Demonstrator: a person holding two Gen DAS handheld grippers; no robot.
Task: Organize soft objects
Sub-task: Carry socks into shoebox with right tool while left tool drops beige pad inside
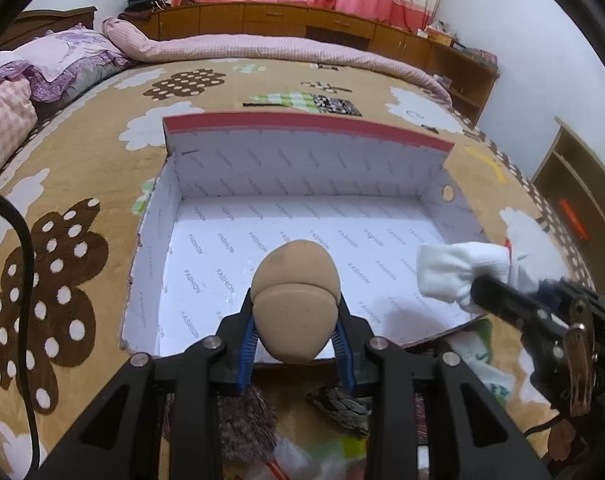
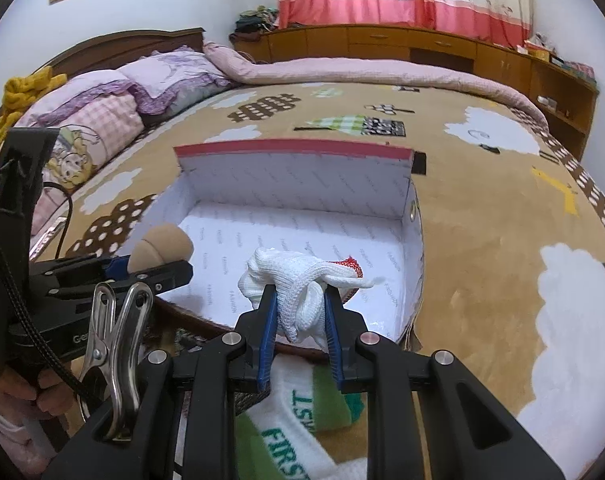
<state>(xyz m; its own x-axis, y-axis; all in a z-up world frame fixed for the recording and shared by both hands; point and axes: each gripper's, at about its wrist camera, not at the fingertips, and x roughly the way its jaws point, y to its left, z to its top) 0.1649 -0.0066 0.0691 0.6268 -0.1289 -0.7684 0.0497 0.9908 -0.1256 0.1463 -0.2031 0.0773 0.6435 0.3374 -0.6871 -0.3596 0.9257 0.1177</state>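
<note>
Left gripper [image 1: 296, 326]: seen nearest the left wrist camera, black with blue pads, clamped on a tan sponge [image 1: 295, 300]; the sponge is squeezed at its waist and bulges out past the fingertips.
Tan sponge position: held above the near edge of the box [image 1: 302, 216], over its white floor.
Right gripper [image 2: 301, 312]: closed tightly on a white knitted glove [image 2: 298, 284]; the glove is bunched between the 2 blue pads, and a red-trimmed cuff sticks out to the right.
Glove position: held over the near right part of the box interior, not resting on the floor as far as can be told.
Box: an open cardboard shoebox lined white with repeated "FASHION" print, its red-edged lid flap standing upright at the far side; nothing is seen lying inside it.
Bed cover [image 2: 482, 240]: tan, patterned with white clouds and brown dotted shapes; the box is set on it.
Near clutter: a brown knitted item [image 1: 242, 420] and a green-and-white cloth printed "FIRST" [image 2: 298, 428] lie on the cover in front of the box, under the grippers.
Person: a hand [image 2: 42, 396] in a pink sleeve is seen holding the left gripper's handle.
Metal clip [image 2: 114, 344]: attached at the lower left of the right wrist view.
</note>
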